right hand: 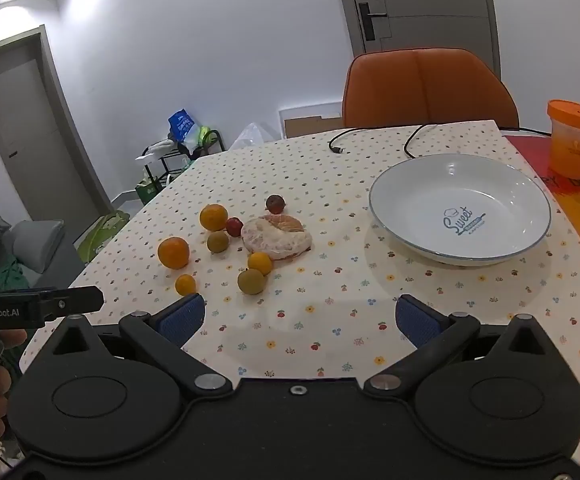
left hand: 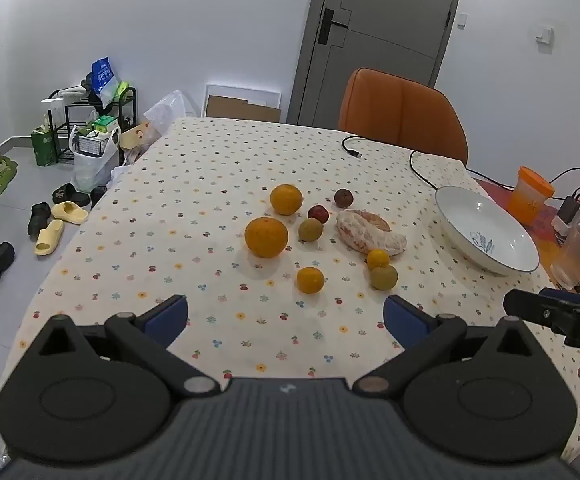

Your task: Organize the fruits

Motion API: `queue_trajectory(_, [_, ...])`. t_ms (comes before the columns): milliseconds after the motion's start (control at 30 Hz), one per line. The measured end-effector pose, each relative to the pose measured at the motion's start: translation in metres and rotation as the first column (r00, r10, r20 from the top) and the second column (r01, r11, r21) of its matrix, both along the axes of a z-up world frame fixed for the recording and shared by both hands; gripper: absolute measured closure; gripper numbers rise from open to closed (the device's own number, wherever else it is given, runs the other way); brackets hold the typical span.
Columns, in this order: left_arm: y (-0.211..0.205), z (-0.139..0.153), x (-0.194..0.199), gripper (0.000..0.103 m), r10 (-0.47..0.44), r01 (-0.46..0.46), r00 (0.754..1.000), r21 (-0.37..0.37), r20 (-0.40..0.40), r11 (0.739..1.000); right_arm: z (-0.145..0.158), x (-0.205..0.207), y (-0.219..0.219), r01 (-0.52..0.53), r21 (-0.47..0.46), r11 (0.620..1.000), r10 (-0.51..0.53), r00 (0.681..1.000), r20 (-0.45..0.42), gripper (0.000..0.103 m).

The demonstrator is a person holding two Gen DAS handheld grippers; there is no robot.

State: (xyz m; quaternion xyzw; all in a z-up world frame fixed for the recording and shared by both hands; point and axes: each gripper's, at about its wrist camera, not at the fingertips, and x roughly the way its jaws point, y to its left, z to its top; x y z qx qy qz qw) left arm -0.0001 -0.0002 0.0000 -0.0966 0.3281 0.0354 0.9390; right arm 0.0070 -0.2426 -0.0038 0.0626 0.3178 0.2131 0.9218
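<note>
Several fruits lie loose on the patterned tablecloth: two big oranges [left hand: 266, 237] [left hand: 286, 199], a small orange [left hand: 310, 280], another small one [left hand: 378, 258], two greenish round fruits [left hand: 310, 229] [left hand: 384, 277], two dark red ones [left hand: 318, 213] [left hand: 343, 198] and a peeled pomelo piece [left hand: 370, 236]. A white plate [left hand: 486, 232], empty, stands to their right. My left gripper [left hand: 286, 316] is open above the near table, short of the fruits. My right gripper [right hand: 300, 320] is open too, between the fruits [right hand: 252, 281] and the plate [right hand: 460, 210].
An orange chair [left hand: 402, 114] stands behind the table. A black cable [left hand: 418, 160] lies near the far edge. An orange-lidded cup [right hand: 572, 138] and clutter sit at the right. Shoes and a rack [left hand: 90, 128] are on the floor at left.
</note>
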Motion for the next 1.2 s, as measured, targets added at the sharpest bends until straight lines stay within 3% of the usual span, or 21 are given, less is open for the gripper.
queue_trajectory(1200, [-0.001,0.008,0.000,0.000,-0.002,0.002,1.000,-0.019,0.002,1.000,0.010,0.002,0.002,-0.002,-0.010,1.000,0.002,1.000,0.017,0.000])
